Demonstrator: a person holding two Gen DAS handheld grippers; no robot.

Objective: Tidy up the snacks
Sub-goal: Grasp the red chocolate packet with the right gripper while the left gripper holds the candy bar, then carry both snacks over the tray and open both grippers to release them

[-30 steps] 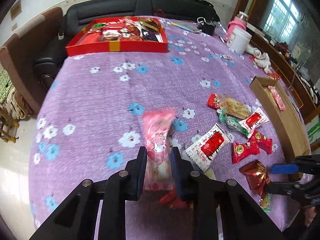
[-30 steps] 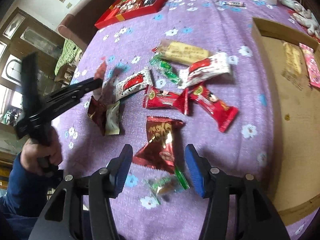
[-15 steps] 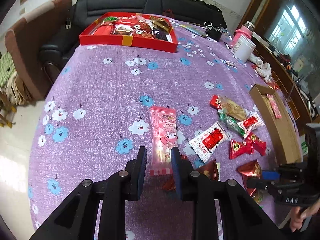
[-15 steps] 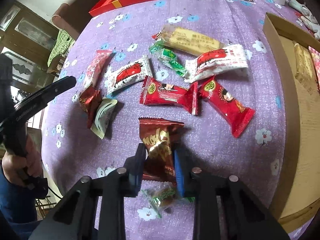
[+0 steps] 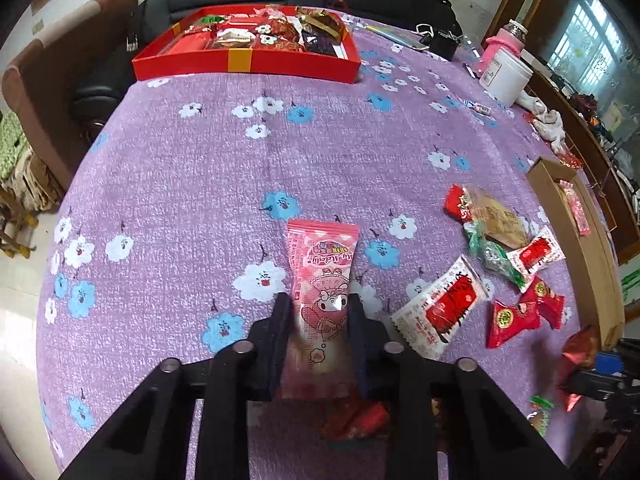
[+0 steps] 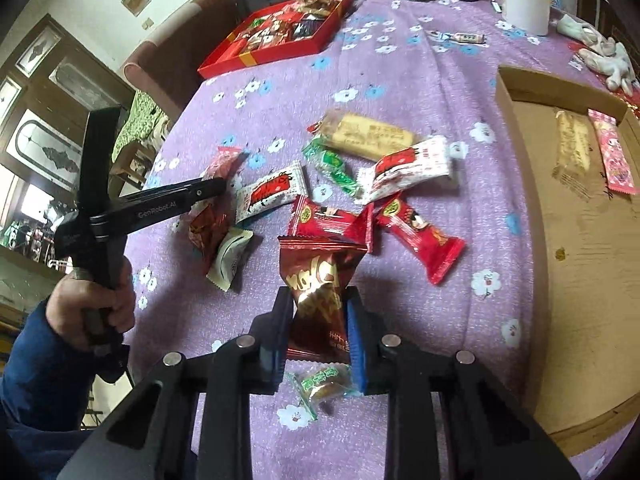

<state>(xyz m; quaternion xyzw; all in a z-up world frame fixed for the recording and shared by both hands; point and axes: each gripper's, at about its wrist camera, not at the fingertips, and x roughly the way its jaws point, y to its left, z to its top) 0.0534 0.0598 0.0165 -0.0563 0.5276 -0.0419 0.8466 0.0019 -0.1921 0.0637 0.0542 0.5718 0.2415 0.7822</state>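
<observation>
Left wrist view: left gripper [image 5: 318, 312] clamps pink packet [image 5: 321, 292]; right gripper [image 6: 319, 312] clamps brown packet [image 6: 320, 280].
Both packets sit between closed fingers above the table [image 5: 200, 168], near its front edge; loose snacks [image 6: 360, 184] lie by the cardboard tray [image 6: 576, 264].

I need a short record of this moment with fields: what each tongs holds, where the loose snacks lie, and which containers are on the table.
left tongs: shut on pink packet
right tongs: shut on brown packet
loose snacks: several red, white and green packets lie on the purple tablecloth, among them a biscuit packet
containers: red tray with sweets at the far edge; cardboard box, holding two packets
</observation>
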